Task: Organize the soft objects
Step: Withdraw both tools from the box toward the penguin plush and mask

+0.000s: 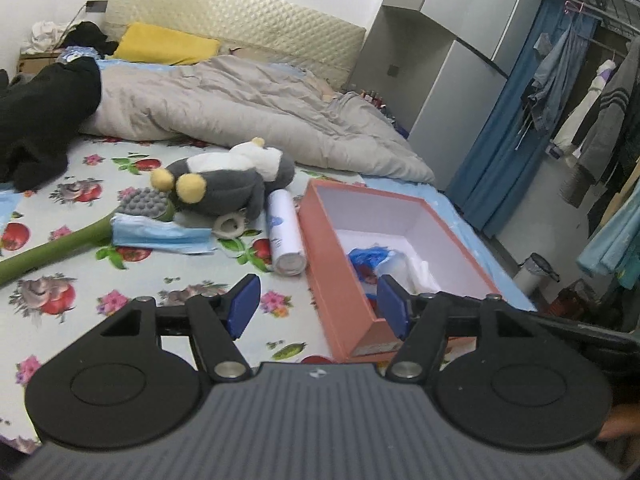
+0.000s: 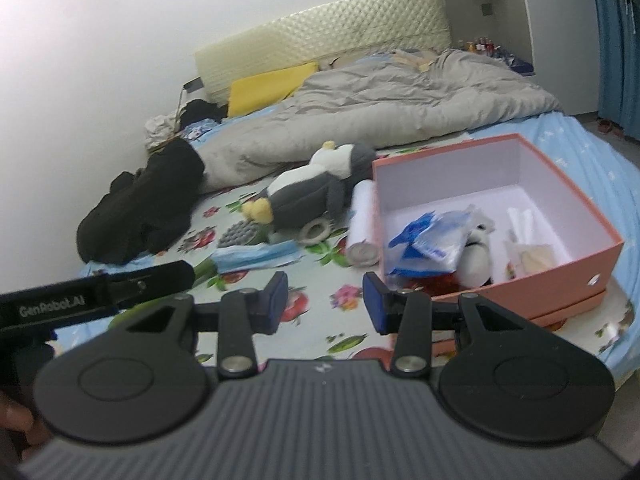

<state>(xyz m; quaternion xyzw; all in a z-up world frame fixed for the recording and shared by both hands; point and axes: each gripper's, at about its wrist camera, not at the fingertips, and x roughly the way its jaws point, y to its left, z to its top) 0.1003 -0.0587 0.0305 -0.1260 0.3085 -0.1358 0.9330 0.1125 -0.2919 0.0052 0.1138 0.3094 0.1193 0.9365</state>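
Box [image 1: 404, 216] contents (partly wall-hidden)

This is a lived-in home bedroom, and the bed [image 1: 168, 280] with its fruit-and-flower sheet fills most of both views. At its head stands a quilted cream headboard [image 1: 248, 16] against a white wall, with a yellow pillow [image 1: 164, 44] just below it and a rumpled grey duvet [image 1: 240, 108] spread across the bed's far half — dark clothes [image 1: 36, 120] lie heaped on the bed's wall side. Beyond the bed's far corner stands a grey wardrobe [image 1: 452, 60], and past the bed's open side a blue curtain [image 1: 516, 120] and a rail of hanging garments [image 1: 592, 108] — ordinary household clutter.
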